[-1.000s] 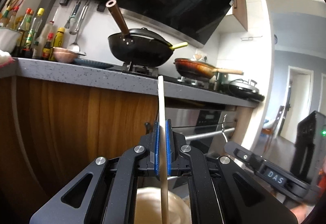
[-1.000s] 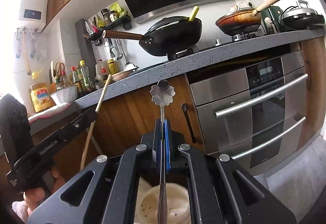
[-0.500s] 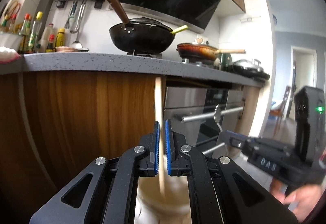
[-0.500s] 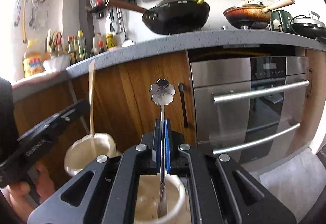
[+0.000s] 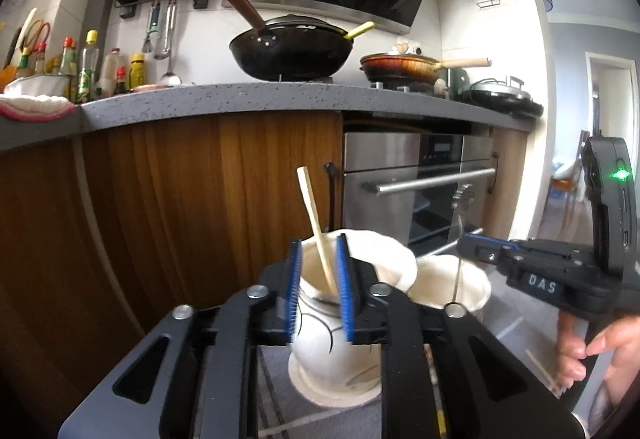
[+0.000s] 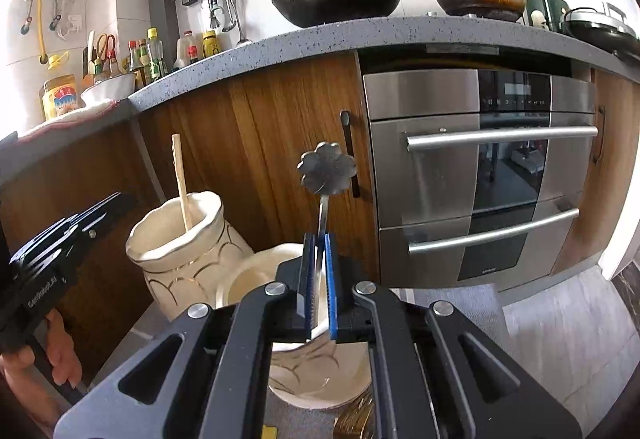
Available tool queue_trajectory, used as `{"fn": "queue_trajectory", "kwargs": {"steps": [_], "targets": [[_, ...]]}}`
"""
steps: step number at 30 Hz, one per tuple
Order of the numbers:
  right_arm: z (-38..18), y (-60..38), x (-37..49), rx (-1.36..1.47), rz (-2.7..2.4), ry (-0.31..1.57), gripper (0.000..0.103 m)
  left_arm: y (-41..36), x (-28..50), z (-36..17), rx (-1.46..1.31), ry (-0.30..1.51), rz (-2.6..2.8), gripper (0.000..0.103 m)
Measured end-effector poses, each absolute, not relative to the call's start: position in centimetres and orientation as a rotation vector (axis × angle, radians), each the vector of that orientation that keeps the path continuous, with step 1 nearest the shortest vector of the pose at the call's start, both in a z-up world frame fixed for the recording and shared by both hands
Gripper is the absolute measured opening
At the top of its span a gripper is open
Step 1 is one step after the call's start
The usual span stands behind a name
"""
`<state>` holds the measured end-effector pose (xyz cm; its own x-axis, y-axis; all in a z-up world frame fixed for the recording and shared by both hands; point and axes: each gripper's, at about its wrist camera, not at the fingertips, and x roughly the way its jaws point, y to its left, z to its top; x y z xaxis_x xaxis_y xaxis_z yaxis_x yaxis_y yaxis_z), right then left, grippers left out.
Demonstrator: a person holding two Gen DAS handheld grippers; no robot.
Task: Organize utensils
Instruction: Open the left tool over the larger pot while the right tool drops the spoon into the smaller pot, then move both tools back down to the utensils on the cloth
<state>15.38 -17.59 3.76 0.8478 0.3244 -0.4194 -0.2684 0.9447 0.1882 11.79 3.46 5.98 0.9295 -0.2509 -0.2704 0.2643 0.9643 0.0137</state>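
My left gripper point(image 5: 319, 251) hovers at the mouth of a white vase point(image 5: 332, 355). Its jaws are opening; a wooden chopstick point(image 5: 314, 215) stands between the blue pads, leaning free in the vase. My right gripper point(image 6: 319, 239) is over a second white vase point(image 6: 320, 379). Its jaws are opening too, with a flower-ended metal spoon point(image 6: 326, 173) upright between the pads and its lower end inside the vase. The right wrist view also shows the chopstick's vase point(image 6: 180, 251) at left. The spoon's vase point(image 5: 452, 279) appears to the right in the left wrist view.
Both vases stand on a grey mat point(image 6: 452, 303) in front of a wooden cabinet point(image 5: 180, 199) and a steel oven point(image 6: 480, 175). Another chopstick point(image 5: 540, 371) lies on the floor by a person's hand point(image 5: 580, 355). Woks and bottles sit on the counter above.
Both grippers have sunk to the vases and their jaws have parted. The chopstick, held upright before, now leans free in its vase. The spoon's lower end has gone into the other vase.
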Motion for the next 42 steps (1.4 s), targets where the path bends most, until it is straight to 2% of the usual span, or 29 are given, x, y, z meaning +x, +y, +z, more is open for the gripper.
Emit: {"fn": "queue_trajectory", "kwargs": {"steps": [1,2,3,4,5,6,8,9,12,18,26,42], "targets": [[3.8,-17.8,15.1,0.135,0.317,0.462,0.025,3.5,11.5,6.0,0.052,0.271,-0.259,0.03],[3.9,-17.9,14.8,0.144,0.321,0.457,0.035,3.5,11.1,6.1,0.052,0.268,-0.253,0.042],[4.1,-18.1,14.4,0.151,0.321,0.452,0.039,3.5,10.6,6.2,0.052,0.264,-0.245,0.058],[4.2,-18.3,14.0,0.155,0.319,0.448,0.04,3.6,10.3,6.3,0.052,0.258,-0.236,0.064],[4.3,-18.5,13.7,0.158,0.317,0.445,0.048,3.6,9.7,6.5,0.05,0.248,-0.229,0.073],[4.6,-18.8,13.1,0.163,0.315,0.441,0.059,3.7,9.2,6.6,0.049,0.244,-0.226,0.082],[5.0,-19.2,12.1,0.172,0.315,0.431,0.075,3.7,8.1,6.9,0.045,0.236,-0.21,0.094],[5.3,-19.6,11.2,0.174,0.314,0.422,0.083,3.6,7.7,7.0,0.044,0.229,-0.2,0.096],[6.0,-20.4,9.1,0.168,0.303,0.385,0.096,3.5,6.1,6.9,0.045,0.236,-0.187,0.098],[6.3,-22.5,5.4,0.177,0.26,0.347,0.098,2.6,3.9,5.5,0.069,0.3,-0.191,0.098],[4.3,-24.9,2.8,0.196,0.217,0.398,0.098,0.9,2.6,2.5,0.08,0.406,-0.207,0.098],[-1.6,-26.6,3.6,0.228,0.165,0.542,0.098,-1.7,3.3,-4.4,0.148,0.685,-0.197,0.098]]}}
